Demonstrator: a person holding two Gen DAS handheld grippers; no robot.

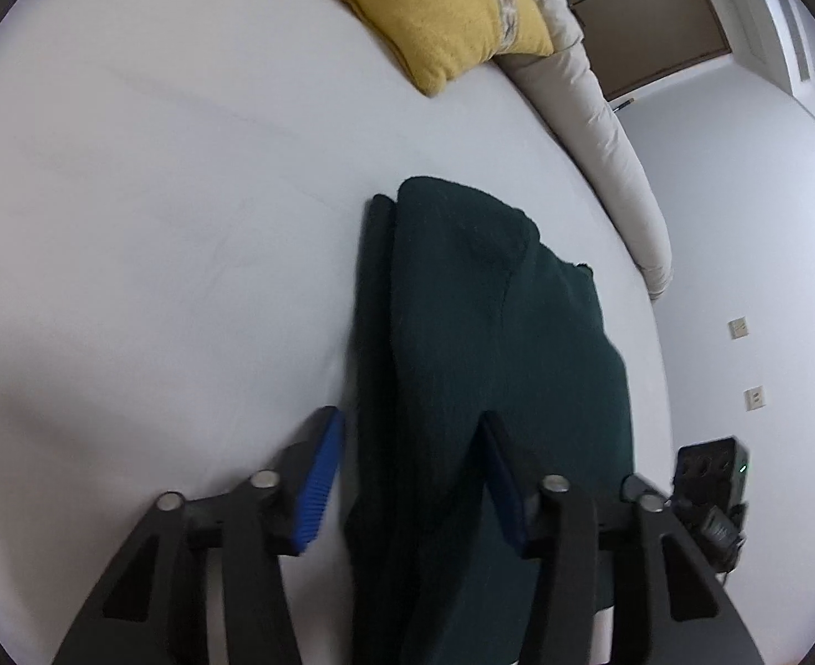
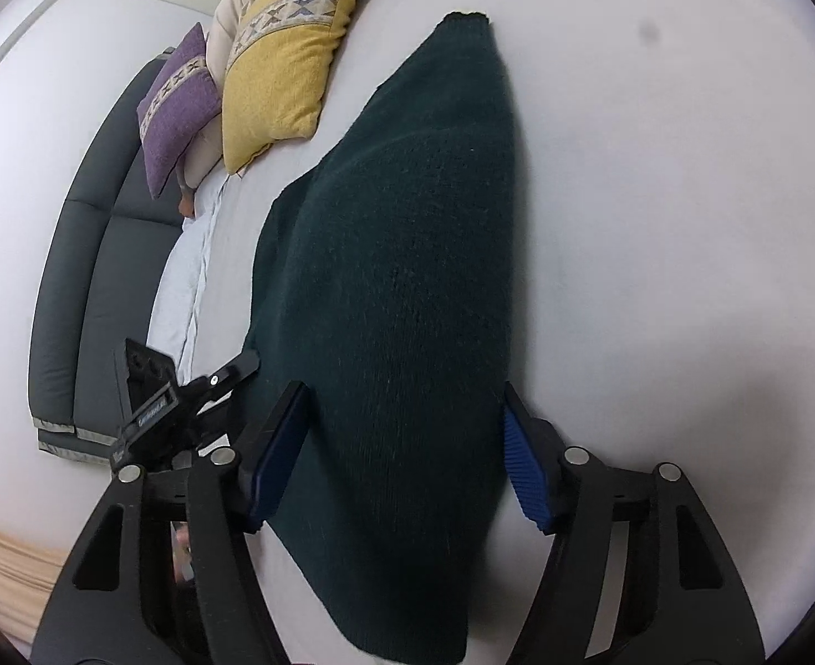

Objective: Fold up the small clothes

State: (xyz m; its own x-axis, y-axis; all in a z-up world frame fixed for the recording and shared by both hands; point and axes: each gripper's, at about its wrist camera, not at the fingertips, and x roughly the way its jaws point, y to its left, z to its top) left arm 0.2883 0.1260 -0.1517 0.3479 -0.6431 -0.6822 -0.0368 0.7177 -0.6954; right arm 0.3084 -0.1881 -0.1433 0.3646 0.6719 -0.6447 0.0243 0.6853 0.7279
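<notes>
The bed [image 1: 130, 221], under a plain white sheet, fills most of both views. A dark grey headboard [image 2: 80, 255] runs along its far left edge in the right wrist view.

A dark green knitted garment [image 2: 407, 288] lies flat on the sheet, folded into a long narrow shape. In the left wrist view the same garment [image 1: 479, 343] shows a second layer edge along its left side and lies close to the right edge of the bed.

Pillows are stacked at the head of the bed, well apart from the garment's near end: a yellow one [image 2: 291, 66] with a patterned band, a purple one [image 2: 177, 111] beside it, and a cream quilt [image 1: 601, 127] rolled along the bed edge.

Left claw [image 1: 413, 476]: jaws partly open. The garment's near end lies between the blue pads [image 1: 319, 482]. The left pad stands clear of the cloth, over bare sheet; the right pad sits over the cloth. No grip is seen.

Right claw [image 2: 402, 454]: jaws wide. They straddle the garment's near end, one blue pad at each side edge. Whether the pads touch the cloth cannot be told; they do not pinch it. The left claw also shows at the left of the right wrist view, just beside the garment's edge.
</notes>
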